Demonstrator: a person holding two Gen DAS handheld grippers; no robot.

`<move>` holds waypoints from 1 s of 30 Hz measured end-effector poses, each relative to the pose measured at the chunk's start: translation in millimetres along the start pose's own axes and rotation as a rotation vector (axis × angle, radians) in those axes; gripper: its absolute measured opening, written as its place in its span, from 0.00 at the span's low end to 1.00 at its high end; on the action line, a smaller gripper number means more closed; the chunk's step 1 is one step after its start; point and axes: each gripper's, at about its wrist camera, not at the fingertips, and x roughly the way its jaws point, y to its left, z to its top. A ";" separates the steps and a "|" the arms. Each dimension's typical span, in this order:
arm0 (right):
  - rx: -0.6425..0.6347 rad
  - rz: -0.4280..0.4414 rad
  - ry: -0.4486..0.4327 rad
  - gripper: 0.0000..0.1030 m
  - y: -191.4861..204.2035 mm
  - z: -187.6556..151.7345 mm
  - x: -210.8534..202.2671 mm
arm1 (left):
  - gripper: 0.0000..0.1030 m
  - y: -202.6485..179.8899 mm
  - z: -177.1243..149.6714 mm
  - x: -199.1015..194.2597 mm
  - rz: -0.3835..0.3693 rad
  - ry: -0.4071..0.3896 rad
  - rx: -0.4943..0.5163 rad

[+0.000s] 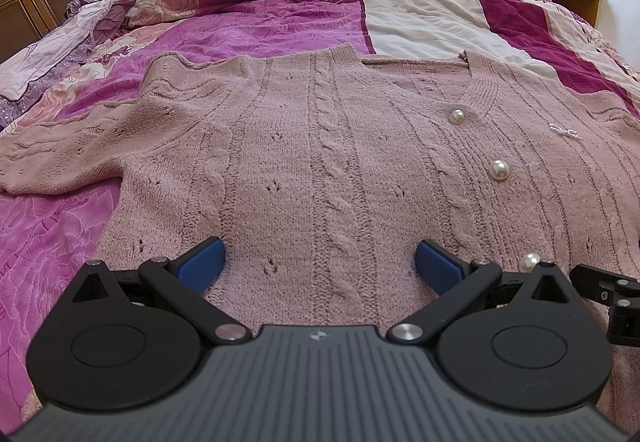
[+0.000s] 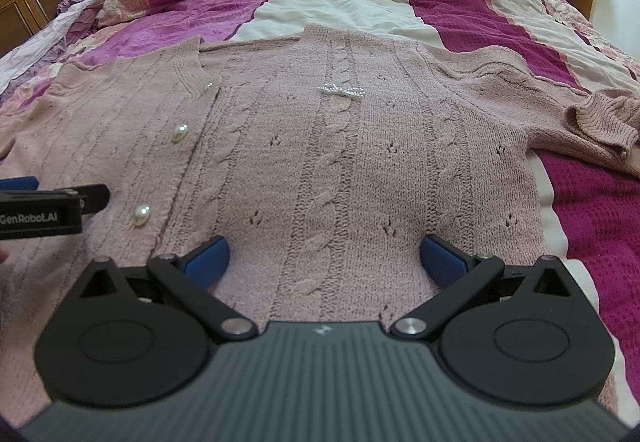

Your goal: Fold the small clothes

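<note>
Cardigan [image 1: 320, 162], pink cable-knit, pearl-buttoned, lies spread apparently flat on bed.

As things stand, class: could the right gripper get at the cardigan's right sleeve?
Probably yes: the right gripper is open over the cardigan, and the bunched sleeve lies uncovered on the bedspread, nothing between.

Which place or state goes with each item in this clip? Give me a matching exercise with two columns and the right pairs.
Column 1:
1. pearl buttons
2. bead bow brooch
3. right sleeve cuff
4. left hand-held gripper

Column 2:
A. open above the cardigan's lower part
B. down the front placket
C. rumpled on the magenta bedspread
D. on a cable-knit column at the chest

Pairs: 1-B, 2-D, 3-C, 4-A
</note>
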 end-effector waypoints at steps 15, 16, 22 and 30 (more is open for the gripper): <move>0.000 -0.004 0.000 1.00 1.3 0.2 -0.3 | 1.00 0.0 0.0 0.0 0.000 0.000 0.000; 0.000 -0.004 -0.001 1.00 2.2 0.2 -0.7 | 1.00 0.0 0.0 0.0 0.000 0.000 0.000; 0.002 -0.006 -0.002 1.00 1.3 0.2 -0.2 | 1.00 0.0 0.0 0.0 0.001 0.000 0.000; 0.001 -0.008 -0.001 1.00 1.3 0.1 0.1 | 1.00 0.1 0.0 0.0 0.001 0.000 0.001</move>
